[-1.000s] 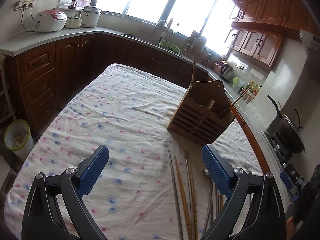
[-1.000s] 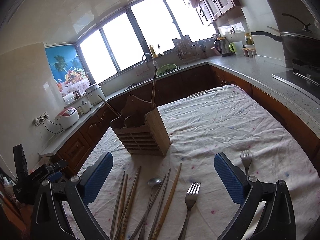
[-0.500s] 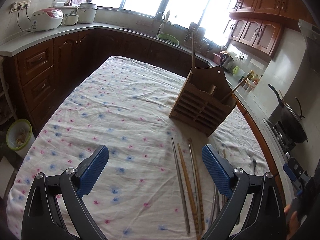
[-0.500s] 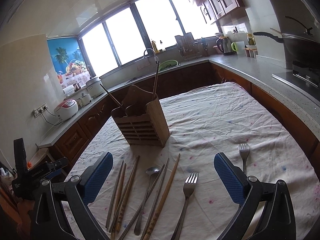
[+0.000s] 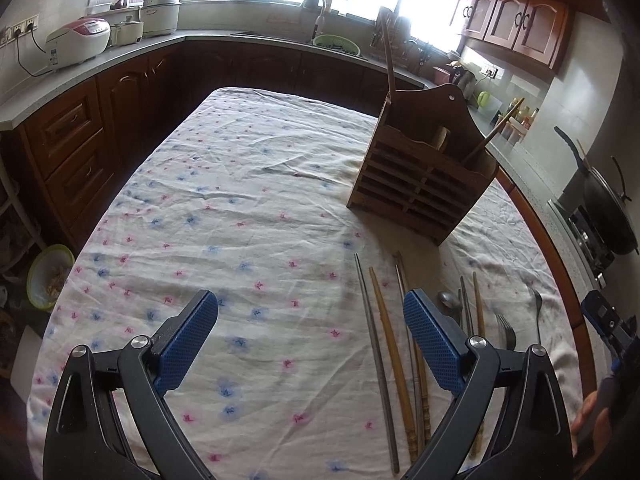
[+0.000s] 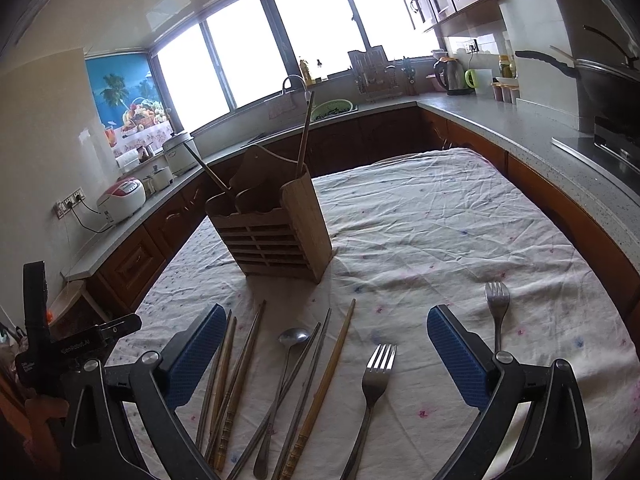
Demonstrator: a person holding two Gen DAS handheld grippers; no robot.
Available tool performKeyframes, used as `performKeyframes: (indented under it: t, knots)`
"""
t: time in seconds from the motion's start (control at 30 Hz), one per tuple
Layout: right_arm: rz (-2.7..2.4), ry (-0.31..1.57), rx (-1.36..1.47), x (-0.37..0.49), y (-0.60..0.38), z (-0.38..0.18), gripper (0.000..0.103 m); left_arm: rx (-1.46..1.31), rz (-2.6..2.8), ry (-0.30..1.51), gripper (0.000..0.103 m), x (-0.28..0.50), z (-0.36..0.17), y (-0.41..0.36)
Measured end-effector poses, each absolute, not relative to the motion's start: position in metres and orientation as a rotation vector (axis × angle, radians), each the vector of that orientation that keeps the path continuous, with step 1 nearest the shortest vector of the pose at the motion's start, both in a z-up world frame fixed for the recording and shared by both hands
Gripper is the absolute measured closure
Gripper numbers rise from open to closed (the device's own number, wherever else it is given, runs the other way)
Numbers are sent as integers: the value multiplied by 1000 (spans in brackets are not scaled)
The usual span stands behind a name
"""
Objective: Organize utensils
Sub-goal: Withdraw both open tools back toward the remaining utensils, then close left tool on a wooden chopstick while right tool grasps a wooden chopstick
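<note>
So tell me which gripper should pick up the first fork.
Right. The right gripper is open with the nearer fork lying between its fingers. In the left wrist view both forks lie beyond the left gripper, which frames mostly bare tablecloth.

Both wrist views face forward, sharing wooden holder (image 5: 420, 184).

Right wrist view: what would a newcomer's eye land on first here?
The wooden utensil holder stands upright mid-table on the floral tablecloth, with two long sticks poking out of its top. In front of it lies a loose row of chopsticks, a spoon and two forks, all flat on the cloth. Both claws, right and left, are open and empty.
</note>
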State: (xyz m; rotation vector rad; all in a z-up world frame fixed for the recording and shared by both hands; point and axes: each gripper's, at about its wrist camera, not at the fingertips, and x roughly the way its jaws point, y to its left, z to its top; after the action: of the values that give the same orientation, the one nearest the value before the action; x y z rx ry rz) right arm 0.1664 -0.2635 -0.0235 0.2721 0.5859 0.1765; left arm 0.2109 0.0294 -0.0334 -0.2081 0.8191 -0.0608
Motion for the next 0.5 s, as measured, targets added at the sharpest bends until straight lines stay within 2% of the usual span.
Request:
performKeyframes:
  t: [0.1,0.17,0.23,0.33,0.5]
  knots:
    - [176,613,259,176,-259,-29,4,-178,-63,844,8,219,-38,22]
    - [165,643,248,184,-256,-34,9,-165,-71,863,12,226,-42,18]
    - [161,683,246,194,-254,-42,27,-157,-83,883,19,234,-46,13]
    - [160,738,248,208,-251,-54,41,-138,-95,916,29,248,-55,6]
    - [164,801,239,230,-245,-69,52,-95,-111,959,39,271,-68,-7]
